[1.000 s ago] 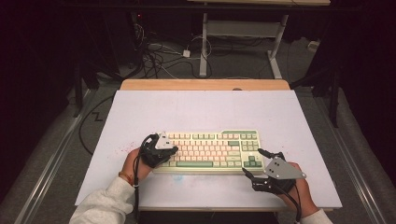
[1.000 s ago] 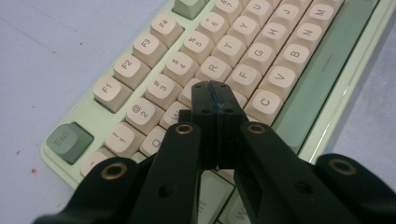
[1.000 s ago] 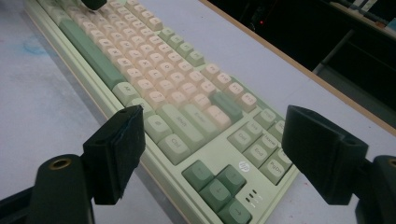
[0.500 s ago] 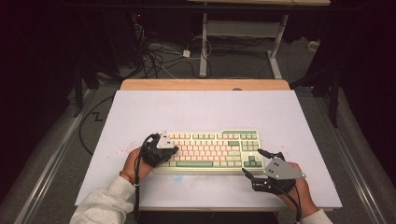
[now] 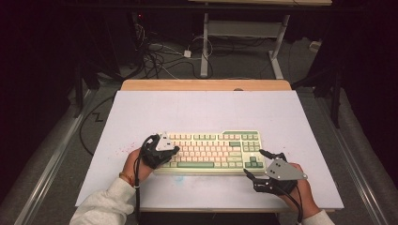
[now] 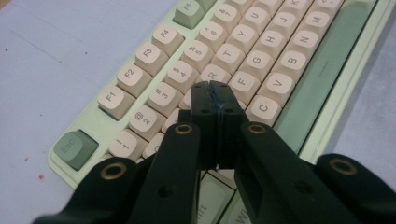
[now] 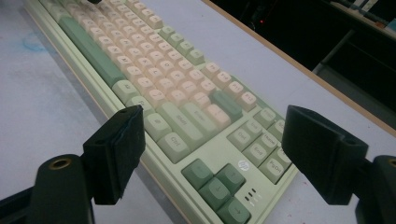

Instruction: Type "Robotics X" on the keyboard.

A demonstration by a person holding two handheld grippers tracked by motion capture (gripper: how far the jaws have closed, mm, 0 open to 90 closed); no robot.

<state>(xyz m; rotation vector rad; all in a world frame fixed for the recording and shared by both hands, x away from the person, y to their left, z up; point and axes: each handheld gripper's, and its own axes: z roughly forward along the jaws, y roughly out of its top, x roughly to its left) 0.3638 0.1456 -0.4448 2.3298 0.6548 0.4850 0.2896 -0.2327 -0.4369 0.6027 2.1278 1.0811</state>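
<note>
A: Currently, how far along is the key work?

B: Left gripper: jaws closed together, nothing held, tips over the keyboard near the letter rows at its left end. No pressed key is confirmable. Keyboard lies mid-table. Right gripper: jaws wide apart, empty, at the arrow-key corner.

A: Anything obscured?

B: Tip contact under the left jaws.
</note>
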